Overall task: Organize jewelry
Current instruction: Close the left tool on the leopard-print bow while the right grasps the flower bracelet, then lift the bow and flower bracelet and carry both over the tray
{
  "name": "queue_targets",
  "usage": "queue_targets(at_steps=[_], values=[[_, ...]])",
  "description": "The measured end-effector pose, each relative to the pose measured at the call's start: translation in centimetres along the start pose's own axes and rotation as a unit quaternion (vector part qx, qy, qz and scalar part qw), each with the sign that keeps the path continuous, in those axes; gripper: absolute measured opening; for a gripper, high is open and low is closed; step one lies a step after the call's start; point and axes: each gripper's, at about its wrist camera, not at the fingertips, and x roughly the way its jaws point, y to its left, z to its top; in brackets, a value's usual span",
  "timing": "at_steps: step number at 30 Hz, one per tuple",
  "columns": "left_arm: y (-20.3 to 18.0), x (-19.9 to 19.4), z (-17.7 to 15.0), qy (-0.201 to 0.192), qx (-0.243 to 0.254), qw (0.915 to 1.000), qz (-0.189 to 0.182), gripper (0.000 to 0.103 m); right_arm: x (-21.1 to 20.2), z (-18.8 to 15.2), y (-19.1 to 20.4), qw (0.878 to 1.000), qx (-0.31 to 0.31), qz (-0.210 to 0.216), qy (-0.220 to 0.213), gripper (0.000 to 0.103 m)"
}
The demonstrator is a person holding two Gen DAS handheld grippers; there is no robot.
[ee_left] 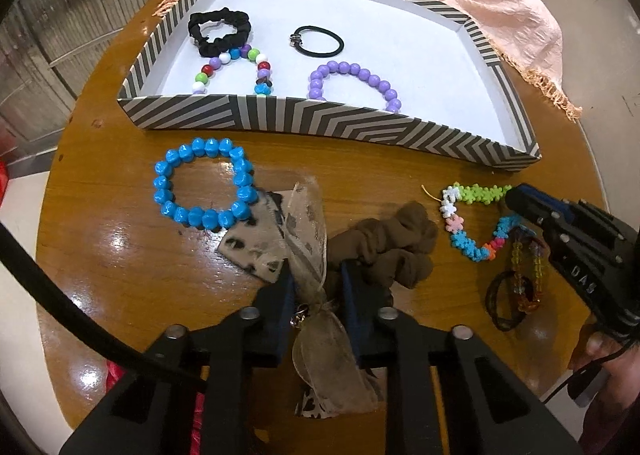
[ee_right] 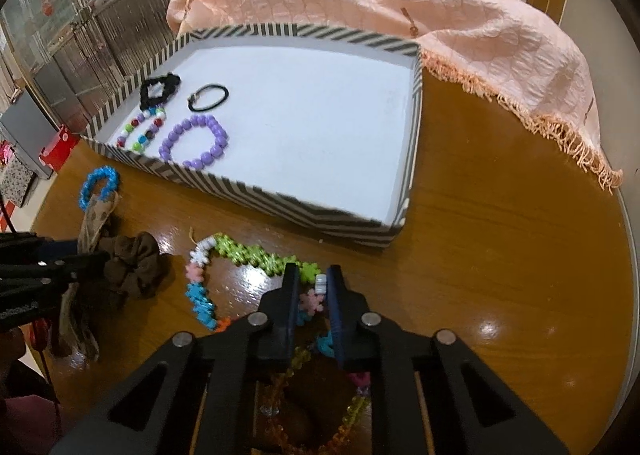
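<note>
With both tongs low over the wooden table [ee_right: 500,275], step in hand looks like a double pickup, then transfer into the striped tray [ee_left: 320,123]. Left gripper [ee_left: 316,279]: jaws narrowed on the sheer ribbon tail of the brown scrunchie [ee_left: 388,247], ribbon runs between the pads; looks pinched, firm contact not certain. Right gripper [ee_right: 313,287]: jaws close together around the flower-bead bracelet [ee_right: 248,251], white and pink beads sitting in the gap; pinching it, probably.

To do it well: lift straight up, keep the squeeze on, clear the tray's near wall before moving over. Ribbon is floppy and the scrunchie will dangle, so watch for snagging the blue bead bracelet [ee_left: 204,183], which touches the ribbon's far end. Amber bead strand [ee_left: 528,275] lies under the right tongs, tangle risk.

Purple bead bracelet [ee_left: 352,81] and three other pieces already lie in the tray's left part; drop in the bare right part.
</note>
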Motion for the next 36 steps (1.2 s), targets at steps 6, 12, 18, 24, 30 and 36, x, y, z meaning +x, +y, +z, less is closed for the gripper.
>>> queue_targets(at_steps=[6,12,18,24,30,36], values=[[0.3,-2.1,-0.4,-0.019,0.014,0.9996,-0.016,0.002,-2.3,0.8,0.2,1.0,0.003,0.018,-0.022,0.014],[0.2,-5.4,1.1,-0.055,0.024,0.9979,-0.026,0.002,-5.7,2.3,1.0,0.998,-0.007,0.036,-0.055,0.014],[0.3,-8.4,3.5,-0.096,0.033,0.9947,-0.02,0.002,-8.5,4.5,1.6,0.995,-0.007,0.04,-0.088,0.014],[0.3,-9.7,6.1,-0.125,0.04,0.9914,-0.009,0.002,-9.4,6.3,2.0,0.994,-0.009,0.039,-0.104,0.014],[-0.1,-9.3,8.6,-0.137,0.048,0.9894,0.005,0.002,-9.4,7.9,2.6,0.993,-0.021,0.033,-0.111,0.014],[-0.5,-8.3,10.6,-0.139,0.051,0.989,0.013,0.002,-8.6,9.1,2.6,0.994,-0.022,0.029,-0.107,0.014]])
